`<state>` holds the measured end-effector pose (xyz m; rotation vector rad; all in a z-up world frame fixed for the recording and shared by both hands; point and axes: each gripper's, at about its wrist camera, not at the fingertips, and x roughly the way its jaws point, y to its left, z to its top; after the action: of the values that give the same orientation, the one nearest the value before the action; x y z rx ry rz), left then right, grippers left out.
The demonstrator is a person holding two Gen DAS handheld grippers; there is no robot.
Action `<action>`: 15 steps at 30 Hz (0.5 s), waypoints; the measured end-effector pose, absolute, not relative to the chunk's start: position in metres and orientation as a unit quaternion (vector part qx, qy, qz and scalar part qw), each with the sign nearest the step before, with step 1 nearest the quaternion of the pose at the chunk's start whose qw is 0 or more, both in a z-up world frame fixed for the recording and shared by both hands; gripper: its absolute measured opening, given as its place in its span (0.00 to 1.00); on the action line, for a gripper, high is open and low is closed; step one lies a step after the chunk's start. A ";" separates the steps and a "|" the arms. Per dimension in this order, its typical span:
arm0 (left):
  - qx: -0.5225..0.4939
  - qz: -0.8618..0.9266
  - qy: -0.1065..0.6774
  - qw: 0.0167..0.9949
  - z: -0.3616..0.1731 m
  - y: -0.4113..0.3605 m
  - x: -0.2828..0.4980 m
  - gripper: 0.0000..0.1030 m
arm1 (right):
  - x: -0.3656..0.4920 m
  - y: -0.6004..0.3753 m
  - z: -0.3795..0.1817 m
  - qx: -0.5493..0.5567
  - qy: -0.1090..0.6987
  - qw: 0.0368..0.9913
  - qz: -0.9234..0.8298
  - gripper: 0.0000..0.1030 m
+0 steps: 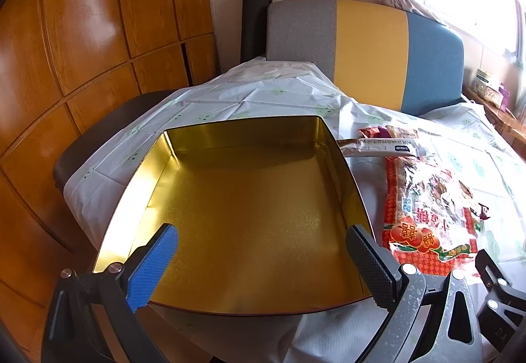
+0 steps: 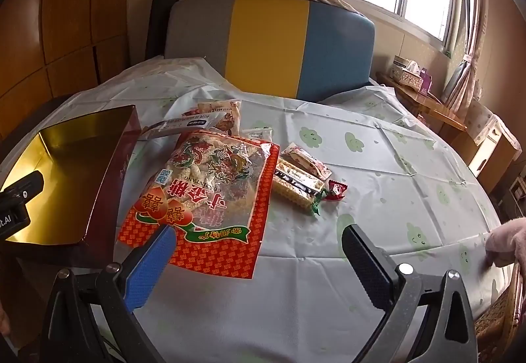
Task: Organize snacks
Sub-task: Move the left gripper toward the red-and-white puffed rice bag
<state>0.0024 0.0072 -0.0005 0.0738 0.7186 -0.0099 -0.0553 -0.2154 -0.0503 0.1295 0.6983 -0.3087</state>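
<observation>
An empty square tin (image 1: 250,218) with a gold inside sits on the table; my left gripper (image 1: 261,236) hovers open over its near edge. The same tin (image 2: 69,172) is at the left in the right wrist view. A big red bag of sweets (image 2: 210,195) lies to the tin's right, also visible as the red bag (image 1: 430,215). Beyond it lie a long brown-and-white bar packet (image 2: 187,124) and a small biscuit pack (image 2: 220,113). To its right lie a wafer pack (image 2: 297,187), a clear-wrapped snack (image 2: 305,159) and a red candy (image 2: 337,190). My right gripper (image 2: 258,243) is open above the bag's near corner.
The round table wears a white cloth with green prints (image 2: 378,165). A grey, yellow and blue chair back (image 2: 269,44) stands at the far side. A hand in a pale sleeve (image 2: 506,243) rests at the right edge. A side table with a tissue box (image 2: 409,75) stands far right.
</observation>
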 end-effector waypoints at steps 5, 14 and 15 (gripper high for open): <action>0.036 -0.014 0.355 0.934 -0.001 0.004 0.000 0.99 | -0.056 -0.217 -0.051 0.067 0.341 0.926 -0.147 1.00; 0.039 -0.023 0.360 0.932 0.001 0.001 -0.002 0.99 | -0.056 -0.216 -0.051 0.067 0.338 0.928 -0.141 1.00; 0.040 -0.023 0.360 0.932 0.001 0.001 -0.002 0.99 | -0.056 -0.216 -0.050 0.067 0.337 0.928 -0.140 1.00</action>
<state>-0.0018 0.0009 0.0008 0.0822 0.7373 -0.0462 -0.0563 -0.2163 -0.0505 0.1382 0.6913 -0.2879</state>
